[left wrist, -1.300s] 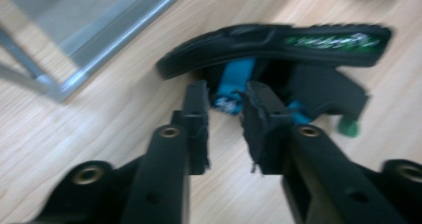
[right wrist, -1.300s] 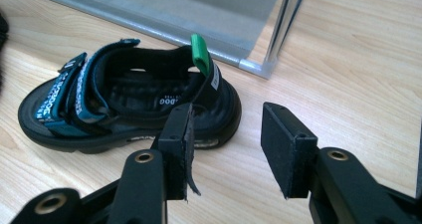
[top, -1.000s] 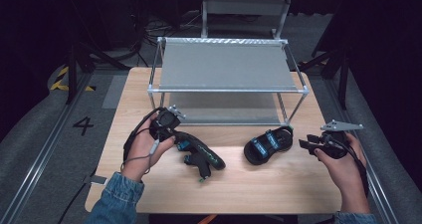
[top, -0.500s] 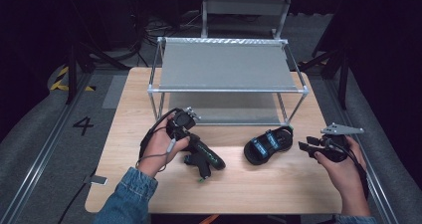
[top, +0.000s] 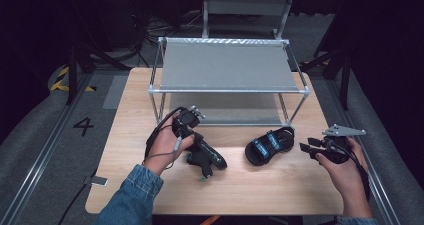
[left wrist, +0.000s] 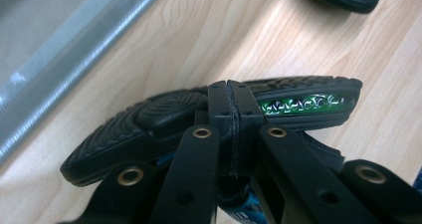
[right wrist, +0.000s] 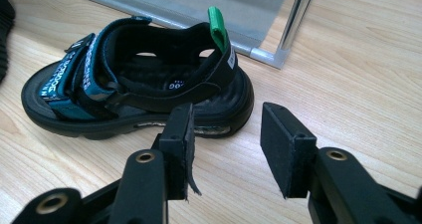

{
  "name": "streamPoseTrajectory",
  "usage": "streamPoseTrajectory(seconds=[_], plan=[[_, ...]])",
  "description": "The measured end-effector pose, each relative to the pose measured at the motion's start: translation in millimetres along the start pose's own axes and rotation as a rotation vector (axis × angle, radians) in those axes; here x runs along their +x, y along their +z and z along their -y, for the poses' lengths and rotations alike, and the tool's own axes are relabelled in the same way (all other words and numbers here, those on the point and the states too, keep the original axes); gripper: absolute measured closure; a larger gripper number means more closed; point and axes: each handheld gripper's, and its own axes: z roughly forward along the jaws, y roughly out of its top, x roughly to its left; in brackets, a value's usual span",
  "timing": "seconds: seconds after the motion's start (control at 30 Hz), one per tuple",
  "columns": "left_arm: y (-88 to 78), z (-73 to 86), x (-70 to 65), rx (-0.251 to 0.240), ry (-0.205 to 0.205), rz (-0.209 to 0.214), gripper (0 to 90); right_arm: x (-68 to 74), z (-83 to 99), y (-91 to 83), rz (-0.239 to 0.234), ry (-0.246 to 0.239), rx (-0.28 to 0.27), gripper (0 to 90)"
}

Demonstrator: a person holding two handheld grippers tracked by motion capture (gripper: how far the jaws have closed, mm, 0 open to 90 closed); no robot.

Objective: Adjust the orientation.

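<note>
Pinching one sandal in our left tongs, right tongs spread near the other sandal; rack empty so far.

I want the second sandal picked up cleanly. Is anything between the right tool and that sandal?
Nothing visible. The right tool stands open, aimed at the heel of the sandal, with bare table between them. The rack stands behind the sandal, not in the path.
</note>
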Motion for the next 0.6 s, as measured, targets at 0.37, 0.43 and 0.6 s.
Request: streamPoseTrajectory(seconds=[0.37,0.43,0.6], plan=[[13.1,-32.2,-5.1,-0.009,0.014,-0.056,86.2,-3.2,-1.8,-7.8,0.005,0.016,-0.04,55.7],[14.7,-34.7,-5.2,-0.008,0.014,-0.058,85.7,-3.6,-1.8,-8.4,0.004,0.014,-0.045,55.7],[28.3,-44.9,-5.1,-0.039,0.023,-0.08,84.7,-7.7,-1.9,-15.7,0.01,0.038,-0.083,55.1]])
